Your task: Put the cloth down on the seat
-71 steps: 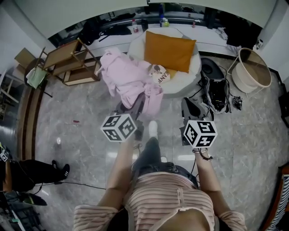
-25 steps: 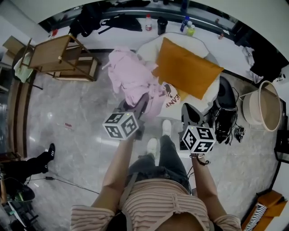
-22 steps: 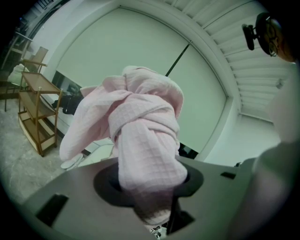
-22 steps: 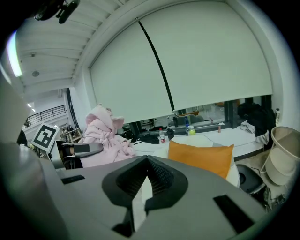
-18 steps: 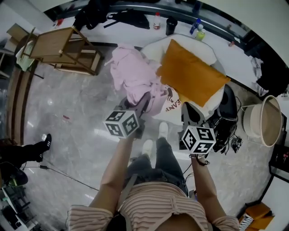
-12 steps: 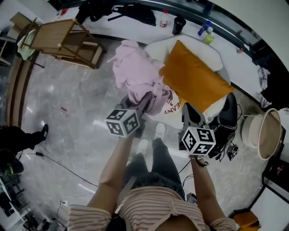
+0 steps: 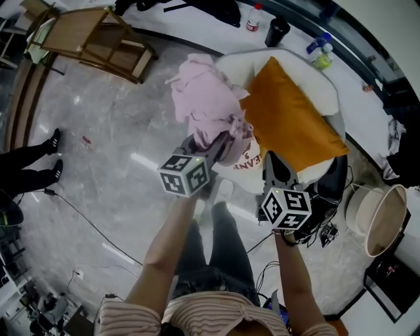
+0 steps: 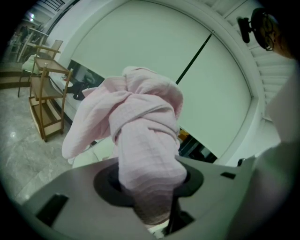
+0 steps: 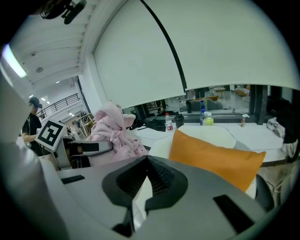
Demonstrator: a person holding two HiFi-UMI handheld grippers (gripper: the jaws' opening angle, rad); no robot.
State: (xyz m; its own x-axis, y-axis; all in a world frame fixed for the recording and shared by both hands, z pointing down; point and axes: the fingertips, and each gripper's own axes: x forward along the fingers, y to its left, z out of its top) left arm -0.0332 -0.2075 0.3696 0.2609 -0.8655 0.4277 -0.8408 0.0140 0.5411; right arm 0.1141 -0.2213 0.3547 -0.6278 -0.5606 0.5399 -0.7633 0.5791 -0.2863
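Note:
A bunched pink cloth (image 7: 207, 108) hangs up out of my left gripper (image 7: 220, 143), whose jaws are shut on its lower end. In the left gripper view the cloth (image 8: 140, 136) fills the gap between the jaws (image 8: 147, 190). It is held over the near left edge of the round white seat (image 7: 305, 65), which carries an orange cushion (image 7: 295, 125) and a small printed cushion (image 7: 248, 161). My right gripper (image 7: 272, 167) is just right of the cloth, in front of the seat, shut with nothing in it (image 9: 145, 164). From there I see the cloth (image 9: 112, 129) and cushion (image 9: 215, 154).
A wooden rack (image 7: 92, 39) stands on the marble floor at the far left. Bottles (image 7: 252, 16) line the ledge behind the seat. A white basket (image 7: 377, 220) and black bags with cables (image 7: 328, 190) lie right of the seat. A person's legs (image 7: 26, 161) show at left.
The person has stepped closer to the seat, and the left gripper has carried the pink cloth toward its edge. Both grippers keep the same state.

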